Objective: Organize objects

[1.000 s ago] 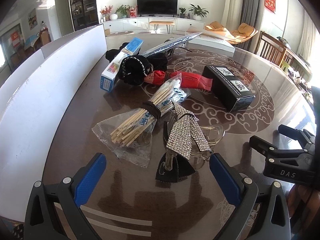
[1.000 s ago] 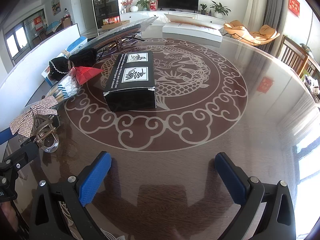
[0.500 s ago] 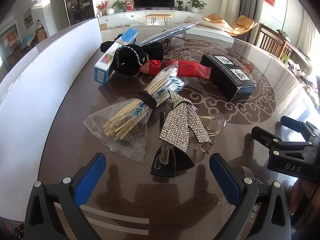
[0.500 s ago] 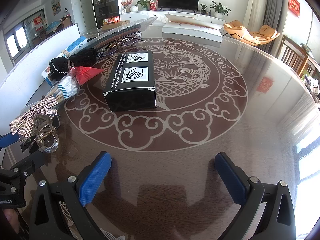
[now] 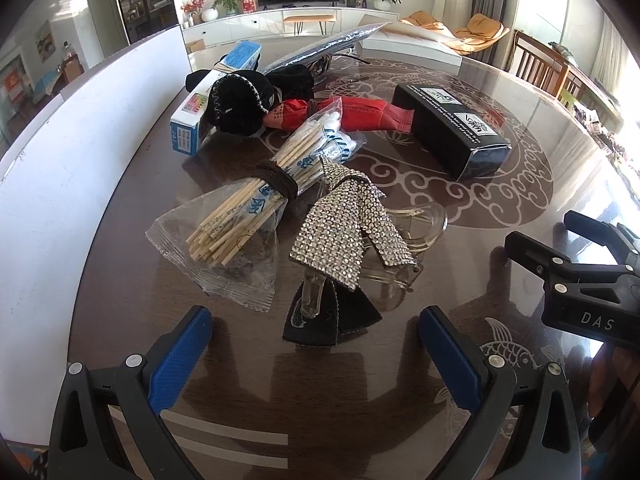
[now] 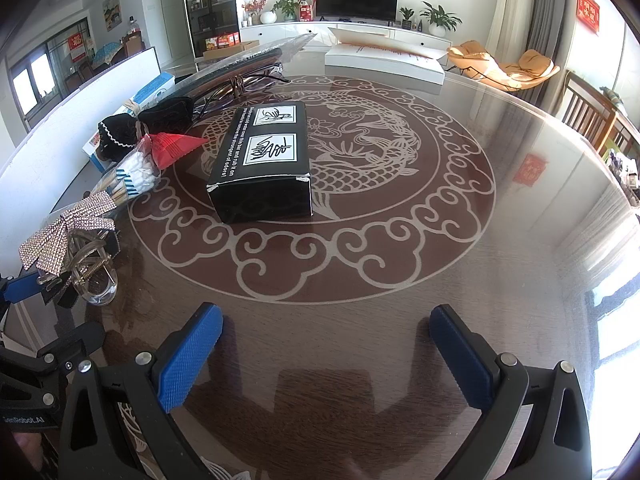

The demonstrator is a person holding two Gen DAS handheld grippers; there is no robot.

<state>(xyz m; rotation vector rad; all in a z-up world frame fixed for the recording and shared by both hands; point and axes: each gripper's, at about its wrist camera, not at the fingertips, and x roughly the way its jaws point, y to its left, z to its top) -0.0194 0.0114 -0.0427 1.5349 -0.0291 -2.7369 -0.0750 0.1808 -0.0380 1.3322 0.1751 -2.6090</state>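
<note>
My left gripper (image 5: pixel 316 332) is open and empty, just short of a rhinestone bow hair clip (image 5: pixel 348 228) lying on a clear clip. Left of it lies a bag of wooden sticks (image 5: pixel 244 216) bound with a hair tie. Beyond are a red packet (image 5: pixel 352 114), a black fabric piece (image 5: pixel 240 100), a blue-white box (image 5: pixel 216 92) and a black box (image 5: pixel 452 128). My right gripper (image 6: pixel 326 330) is open and empty over bare table, facing the black box (image 6: pixel 264 160). The bow clip (image 6: pixel 64 236) shows at its left.
The round dark table (image 6: pixel 400 240) has a dragon pattern under glass. A white board (image 5: pixel 60 168) stands along the left edge. A white flat box (image 6: pixel 384 60) and a silver-wrapped long item (image 5: pixel 320 48) lie at the far side. Chairs stand at the right.
My left gripper has moved forward toward the bow clip, which now sits closer between its fingers. The right gripper has stayed still.
</note>
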